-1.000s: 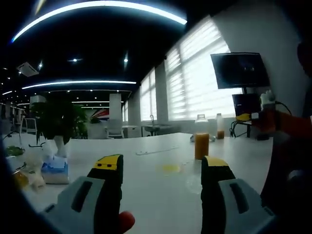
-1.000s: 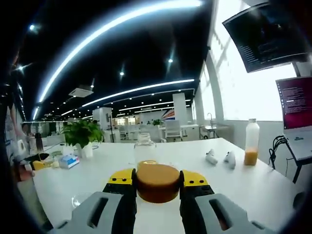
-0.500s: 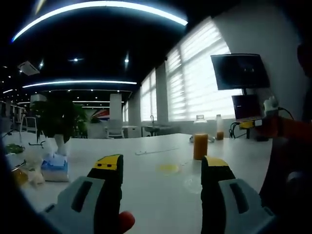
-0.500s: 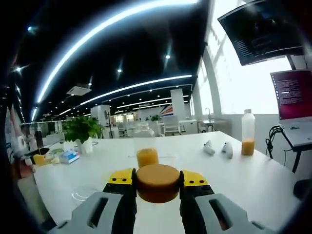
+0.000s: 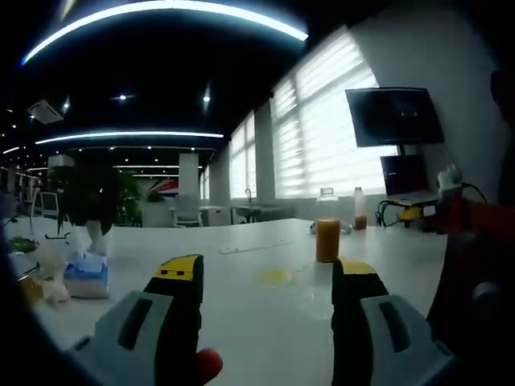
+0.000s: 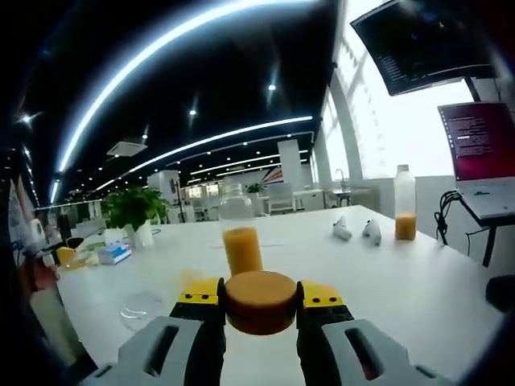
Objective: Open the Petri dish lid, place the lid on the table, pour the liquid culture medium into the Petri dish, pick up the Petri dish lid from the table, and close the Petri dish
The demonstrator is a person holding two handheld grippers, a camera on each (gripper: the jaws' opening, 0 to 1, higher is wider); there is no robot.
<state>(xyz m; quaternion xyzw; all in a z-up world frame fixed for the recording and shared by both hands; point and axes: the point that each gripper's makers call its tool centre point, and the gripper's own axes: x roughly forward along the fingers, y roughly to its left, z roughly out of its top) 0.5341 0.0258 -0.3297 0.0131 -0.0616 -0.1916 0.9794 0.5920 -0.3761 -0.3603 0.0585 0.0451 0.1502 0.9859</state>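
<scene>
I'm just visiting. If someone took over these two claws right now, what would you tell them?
Left claw: open, empty, above the table.
Right claw: shut on a round orange-brown cap, probably the bottle's.
Bottle, part full of orange liquid, stands on the table.
Done: Petri dish is open and looks yellow, apparently filled; its clear lid lies on the table.
Left: pick up the lid and close the dish.

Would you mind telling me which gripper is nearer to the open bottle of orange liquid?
Probably the right. The right gripper, clamped on an orange cap, faces the bottle just ahead; from the left gripper it stands farther across the table.
</scene>
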